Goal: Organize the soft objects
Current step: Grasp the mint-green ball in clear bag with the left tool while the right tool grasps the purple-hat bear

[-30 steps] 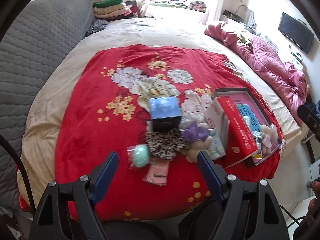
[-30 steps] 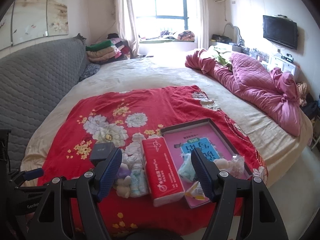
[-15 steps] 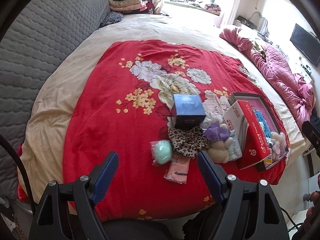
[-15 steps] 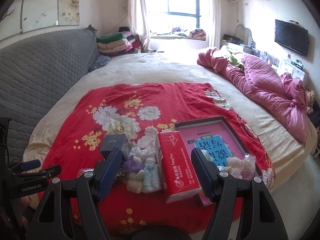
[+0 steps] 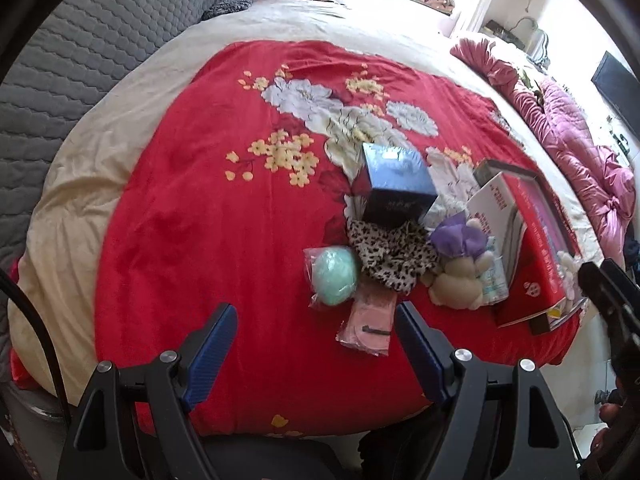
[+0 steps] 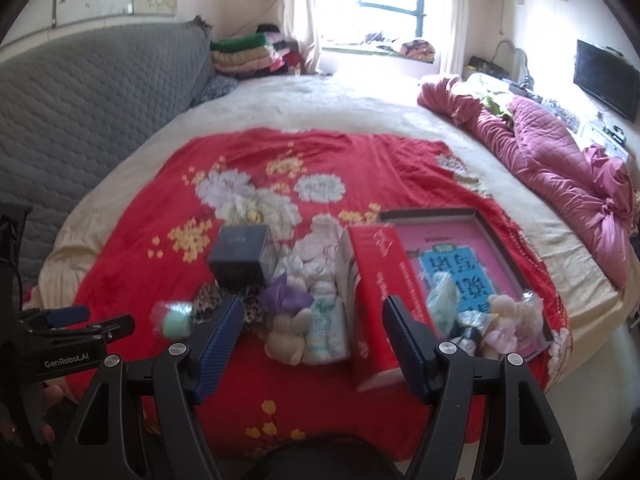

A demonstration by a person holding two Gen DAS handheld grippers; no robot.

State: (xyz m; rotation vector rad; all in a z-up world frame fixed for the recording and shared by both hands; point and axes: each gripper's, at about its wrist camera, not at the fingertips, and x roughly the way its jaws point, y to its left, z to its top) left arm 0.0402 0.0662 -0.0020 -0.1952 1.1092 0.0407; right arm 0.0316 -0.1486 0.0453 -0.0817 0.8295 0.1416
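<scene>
On the red floral blanket (image 5: 192, 216) lie a bagged mint-green sponge (image 5: 334, 276), a leopard-print scrunchie (image 5: 390, 254), a pink packet (image 5: 370, 320), a cream plush toy with a purple bow (image 5: 458, 276) and a tissue pack (image 5: 494, 276). My left gripper (image 5: 316, 340) hangs open above the blanket's near edge, short of the sponge and packet. My right gripper (image 6: 314, 332) is open too, hovering before the plush toy (image 6: 286, 340) and tissue pack (image 6: 328, 328). Nothing sits between either pair of fingers.
A dark blue box (image 5: 398, 184) stands behind the scrunchie. A red tissue carton (image 6: 380, 280) leans against an open tray (image 6: 496, 236) holding a pink book and several small soft items. A crumpled pink quilt (image 6: 560, 160) lies at the right, a grey headboard (image 6: 80, 120) at the left.
Both grippers have sunk and drawn closer to the pile of objects, which now looks larger in each view. Their jaws kept the same width.
</scene>
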